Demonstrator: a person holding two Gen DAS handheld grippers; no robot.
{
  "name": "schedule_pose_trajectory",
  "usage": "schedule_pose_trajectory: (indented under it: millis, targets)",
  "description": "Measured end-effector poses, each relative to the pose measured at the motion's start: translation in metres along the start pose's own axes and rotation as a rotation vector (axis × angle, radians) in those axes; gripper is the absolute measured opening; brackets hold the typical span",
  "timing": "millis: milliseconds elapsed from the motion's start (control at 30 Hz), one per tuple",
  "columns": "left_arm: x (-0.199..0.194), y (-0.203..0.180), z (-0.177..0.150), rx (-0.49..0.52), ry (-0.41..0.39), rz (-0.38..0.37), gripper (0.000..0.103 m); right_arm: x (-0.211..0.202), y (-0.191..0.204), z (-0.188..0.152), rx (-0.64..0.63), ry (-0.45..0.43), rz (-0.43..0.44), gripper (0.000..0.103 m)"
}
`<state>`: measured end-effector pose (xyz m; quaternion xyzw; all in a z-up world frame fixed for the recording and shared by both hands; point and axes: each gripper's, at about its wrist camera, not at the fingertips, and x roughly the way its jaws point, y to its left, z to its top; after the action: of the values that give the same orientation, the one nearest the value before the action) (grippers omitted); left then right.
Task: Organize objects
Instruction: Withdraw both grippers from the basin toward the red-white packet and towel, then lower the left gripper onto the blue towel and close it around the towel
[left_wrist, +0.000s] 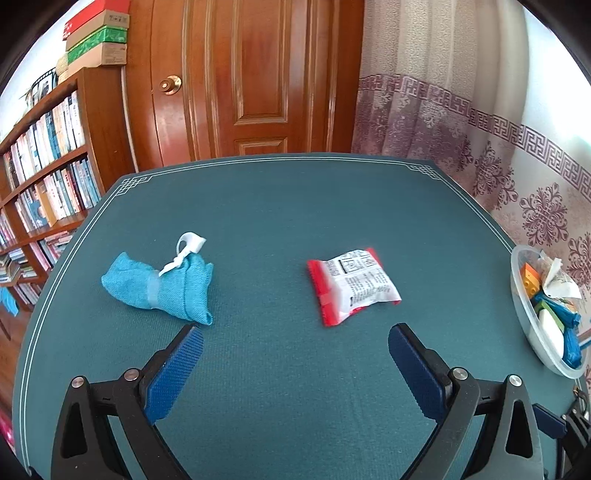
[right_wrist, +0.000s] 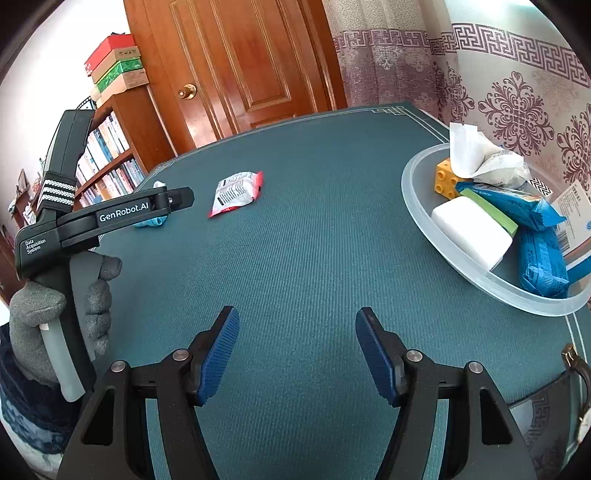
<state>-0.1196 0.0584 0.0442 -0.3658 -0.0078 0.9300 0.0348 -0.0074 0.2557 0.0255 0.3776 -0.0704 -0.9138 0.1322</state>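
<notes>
Teal felt with a thin white border line covers the surface (left_wrist: 295, 221), which stands before a wooden panel door (left_wrist: 255, 74), a bookshelf (left_wrist: 48, 166) stacked with boxes, and a patterned purple curtain (left_wrist: 461, 140).

Left tool (left_wrist: 295, 343) hangs over bare felt with its blue ribbed pads spread wide and nothing between them. Just ahead of its left fingertip lies a rolled turquoise cloth (left_wrist: 162, 284) bound with a band and carrying a white plastic hook tag (left_wrist: 188, 247); the cloth's near corner sits close to that fingertip but is not touching it. Ahead and slightly right of the tool's middle lies a red and white snack packet (left_wrist: 354, 288), printed side up, flat on the felt and apart from both fingers. Far to its right is a translucent plastic bowl (left_wrist: 524, 325).

Right tool (right_wrist: 295, 325) is also parted, pads empty, over bare felt. Ahead and to its right the same bowl (right_wrist: 424, 206) holds a yellow building block (right_wrist: 445, 181), a crumpled white wrapper (right_wrist: 484, 158), a white soap-like bar (right_wrist: 469, 229) and blue snack packs (right_wrist: 539, 258). Far ahead, left of centre, lies the snack packet (right_wrist: 236, 192). At its left, a grey-gloved hand (right_wrist: 59, 314) grips the handle of the left tool's body.
</notes>
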Motion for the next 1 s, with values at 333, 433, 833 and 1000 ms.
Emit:
schedule_pose_trajectory:
  millis: [333, 433, 833, 1000]
  targets:
    - [0.019, 0.074, 0.005, -0.257, 0.068, 0.056, 0.102, 0.022, 0.013, 0.006, -0.016, 0.006, 0.028, 0.068]
    - [0.025, 0.093, 0.008, -0.347, 0.078, 0.073, 0.102, 0.026, 0.009, 0.004, -0.001, 0.016, 0.034, 0.068]
    - [0.046, 0.123, 0.034, -0.509, 0.075, 0.114, 0.102, 0.024, 0.011, 0.002, 0.001, 0.001, 0.039, 0.069]
    - [0.067, 0.125, 0.043, -0.537, 0.104, 0.17, 0.102, 0.026, 0.011, 0.002, 0.009, 0.008, 0.042, 0.069]
